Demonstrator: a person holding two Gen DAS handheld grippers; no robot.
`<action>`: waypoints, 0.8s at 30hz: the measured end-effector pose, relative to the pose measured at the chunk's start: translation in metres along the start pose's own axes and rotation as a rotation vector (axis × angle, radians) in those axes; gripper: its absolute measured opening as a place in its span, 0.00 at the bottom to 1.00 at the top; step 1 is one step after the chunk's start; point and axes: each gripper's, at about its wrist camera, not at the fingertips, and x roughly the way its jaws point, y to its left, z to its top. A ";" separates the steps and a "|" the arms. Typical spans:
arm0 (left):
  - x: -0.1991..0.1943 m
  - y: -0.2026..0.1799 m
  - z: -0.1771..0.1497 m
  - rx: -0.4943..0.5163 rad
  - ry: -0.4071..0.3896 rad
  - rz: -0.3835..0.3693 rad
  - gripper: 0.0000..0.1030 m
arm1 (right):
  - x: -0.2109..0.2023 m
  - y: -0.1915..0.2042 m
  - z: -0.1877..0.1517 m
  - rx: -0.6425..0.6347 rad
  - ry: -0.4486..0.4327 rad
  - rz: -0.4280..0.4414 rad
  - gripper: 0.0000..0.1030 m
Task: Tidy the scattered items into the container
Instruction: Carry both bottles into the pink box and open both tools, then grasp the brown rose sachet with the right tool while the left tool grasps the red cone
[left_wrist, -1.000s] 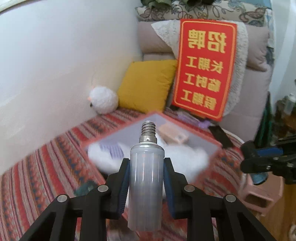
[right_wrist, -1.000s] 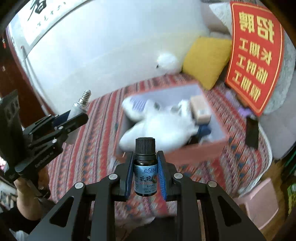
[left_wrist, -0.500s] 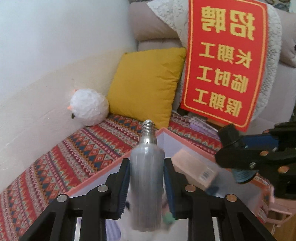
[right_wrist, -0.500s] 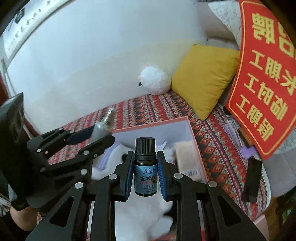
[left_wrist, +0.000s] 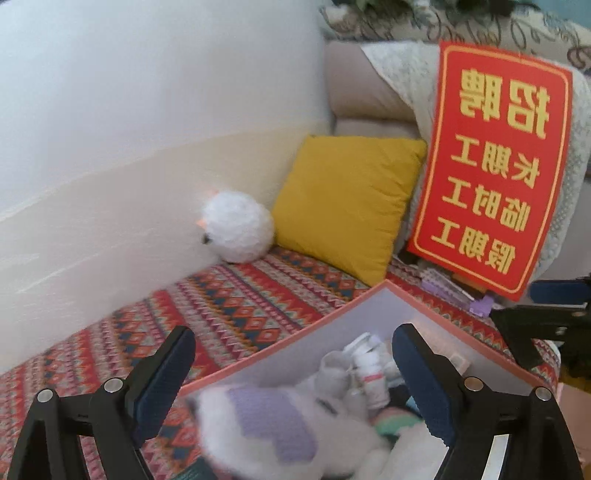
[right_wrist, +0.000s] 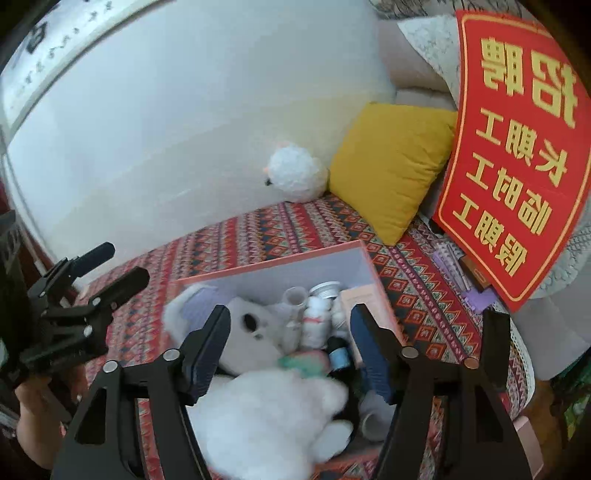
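The pink box sits on the patterned cover, its white inside full. My right gripper hangs open and empty over it. Below its jaws lie a small dark bottle with a blue label, white pill bottles and a white plush toy. My left gripper is also open and empty above the box's near corner, over the plush toy's purple patch and a white bottle. I cannot pick out the bulb among the contents. Each gripper shows in the other's view: the left gripper and the right gripper.
A yellow cushion, a white fluffy ball toy and a red sign stand against the wall and sofa back behind the box. Purple items lie under the sign. A hand holds the left gripper.
Both grippers have opened over the box. The left one let go of the grey bulb and the right one let go of the small dark bottle, which now lies inside the box.
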 end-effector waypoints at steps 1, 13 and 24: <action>-0.011 0.007 -0.003 -0.010 -0.005 0.008 0.91 | -0.012 0.009 -0.007 -0.004 -0.006 0.010 0.71; -0.128 0.082 -0.138 -0.116 0.080 0.102 0.94 | -0.050 0.142 -0.145 -0.108 0.128 0.132 0.77; -0.093 0.113 -0.242 -0.122 0.274 0.163 0.94 | 0.058 0.199 -0.243 -0.035 0.366 0.208 0.77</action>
